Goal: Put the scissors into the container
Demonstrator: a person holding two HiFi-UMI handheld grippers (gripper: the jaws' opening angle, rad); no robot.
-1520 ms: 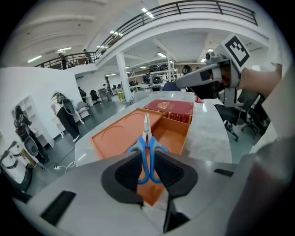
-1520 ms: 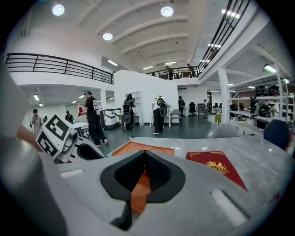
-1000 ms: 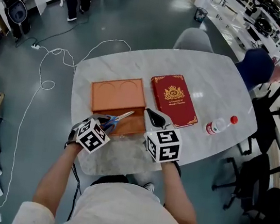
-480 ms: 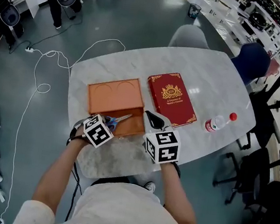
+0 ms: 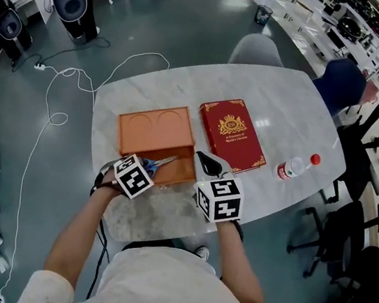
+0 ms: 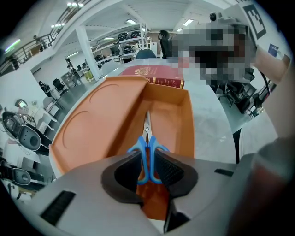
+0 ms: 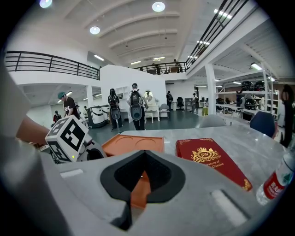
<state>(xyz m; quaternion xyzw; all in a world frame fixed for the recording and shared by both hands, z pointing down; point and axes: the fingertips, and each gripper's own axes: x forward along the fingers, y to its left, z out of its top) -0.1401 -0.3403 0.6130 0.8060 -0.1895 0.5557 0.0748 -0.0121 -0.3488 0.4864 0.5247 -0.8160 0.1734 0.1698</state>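
The orange rectangular container [image 5: 156,129] lies open on the white marble table [image 5: 281,104], with its flat lid on the far side and its tray on the near side. My left tongs [image 6: 148,166] are clamped on the looped handles of the blue-handled steel scissors [image 6: 147,142], whose blades point away over the tray. My right tongs [image 7: 144,159] hang just right of the tray, closed on nothing. A red hardcover book [image 5: 234,134] with a gold crest lies to the right of the container.
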